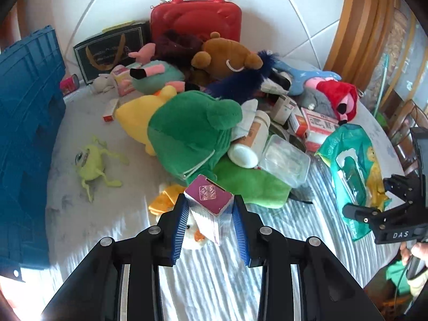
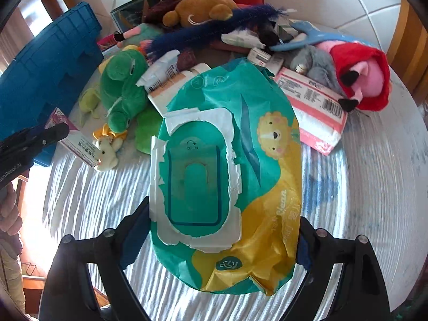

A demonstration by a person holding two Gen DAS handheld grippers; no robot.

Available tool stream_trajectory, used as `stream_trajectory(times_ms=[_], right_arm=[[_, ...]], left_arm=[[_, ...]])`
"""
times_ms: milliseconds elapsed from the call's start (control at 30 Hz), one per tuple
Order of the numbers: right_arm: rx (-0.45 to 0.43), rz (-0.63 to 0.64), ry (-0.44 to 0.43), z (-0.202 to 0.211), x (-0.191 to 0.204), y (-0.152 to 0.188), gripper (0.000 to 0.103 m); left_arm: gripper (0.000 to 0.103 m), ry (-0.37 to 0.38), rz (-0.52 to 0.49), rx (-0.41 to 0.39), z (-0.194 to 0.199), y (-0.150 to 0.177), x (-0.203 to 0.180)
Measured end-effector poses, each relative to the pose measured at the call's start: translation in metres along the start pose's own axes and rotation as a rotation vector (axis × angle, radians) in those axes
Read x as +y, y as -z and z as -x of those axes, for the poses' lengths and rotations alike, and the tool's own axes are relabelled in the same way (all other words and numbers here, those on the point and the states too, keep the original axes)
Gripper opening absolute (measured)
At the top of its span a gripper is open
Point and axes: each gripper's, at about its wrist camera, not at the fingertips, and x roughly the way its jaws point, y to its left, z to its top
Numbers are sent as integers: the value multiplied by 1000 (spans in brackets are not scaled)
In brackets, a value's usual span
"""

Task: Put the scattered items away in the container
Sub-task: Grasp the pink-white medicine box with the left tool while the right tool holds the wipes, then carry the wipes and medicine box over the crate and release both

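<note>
My left gripper [image 1: 211, 214] is shut on a small maroon-topped box [image 1: 210, 200] and holds it above the striped cloth; the box also shows in the right wrist view [image 2: 77, 141]. My right gripper [image 2: 224, 240] is shut on a green and yellow wet-wipes pack [image 2: 230, 176], its fingers at the pack's two sides; the pack also shows in the left wrist view [image 1: 353, 171]. The blue crate [image 1: 26, 133] stands at the left; it also shows in the right wrist view [image 2: 45, 72]. A heap of scattered items lies ahead, with a green plush [image 1: 192, 131] in front.
A red case [image 1: 195, 18] and a dark gift bag [image 1: 109, 50] stand at the back wall. A small green monster toy [image 1: 91, 160], a clear tub [image 1: 286, 160], a white bottle [image 1: 251, 141], a pink-white pack [image 2: 313, 107] and a red plush [image 2: 361, 77] lie on the table. Wooden chairs stand at the right.
</note>
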Motion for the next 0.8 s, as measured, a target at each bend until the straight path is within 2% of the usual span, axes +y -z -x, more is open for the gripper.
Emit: stream_trajectory(times_ms=[400, 600, 800], right_arm=[[-153, 189, -24, 51, 88, -64, 90], [-283, 291, -54, 95, 151, -112, 90], [-422, 387, -91, 144, 225, -155, 90]], left_arm=[[32, -100, 56, -153, 61, -27, 41], [32, -184, 70, -283, 115, -46, 70], [32, -279, 96, -444, 189, -72, 115]])
